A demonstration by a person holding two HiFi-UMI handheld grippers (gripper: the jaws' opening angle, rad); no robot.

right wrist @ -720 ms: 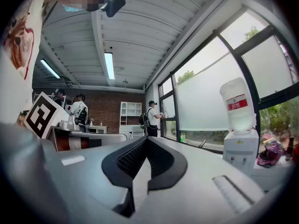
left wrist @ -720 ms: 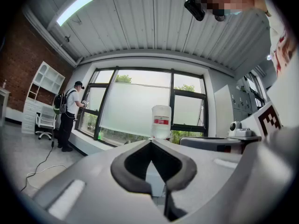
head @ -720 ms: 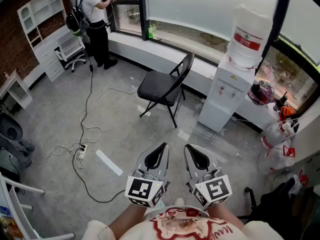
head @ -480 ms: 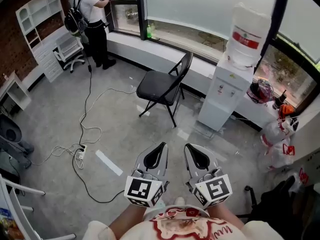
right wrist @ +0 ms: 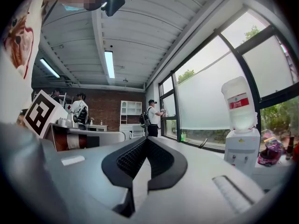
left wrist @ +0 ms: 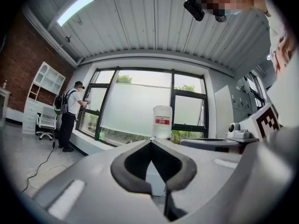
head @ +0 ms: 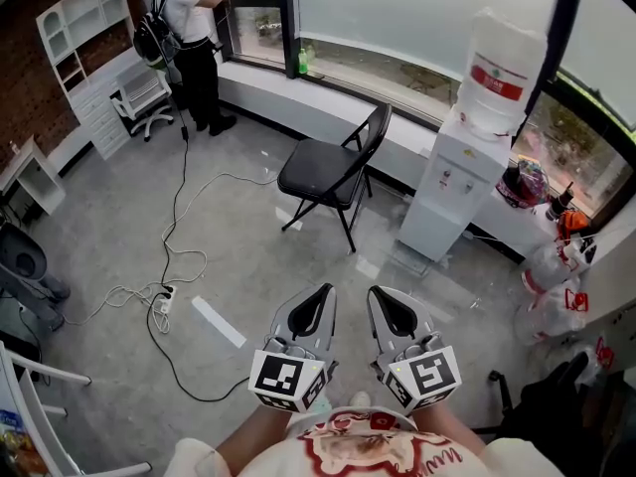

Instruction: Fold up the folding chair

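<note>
The black folding chair (head: 323, 172) stands unfolded on the grey floor by the window ledge, its seat flat and its backrest toward the window. Both grippers are held low, close to the person's body and well short of the chair. My left gripper (head: 322, 292) points toward the chair with its jaws together and nothing between them, as the left gripper view (left wrist: 150, 142) also shows. My right gripper (head: 376, 294) sits just beside it, also shut and empty, as the right gripper view (right wrist: 146, 139) confirms.
A white water dispenser (head: 452, 182) with a bottle on top stands right of the chair. A black cable (head: 179, 237) and a power strip (head: 161, 304) lie on the floor at left. A person (head: 189, 38) stands at the far window by a white office chair (head: 144, 97). Bags (head: 552, 266) sit at right.
The head view has shifted a little, so the chair sits slightly further right in the picture. Both grippers stay in the same place, still shut.
</note>
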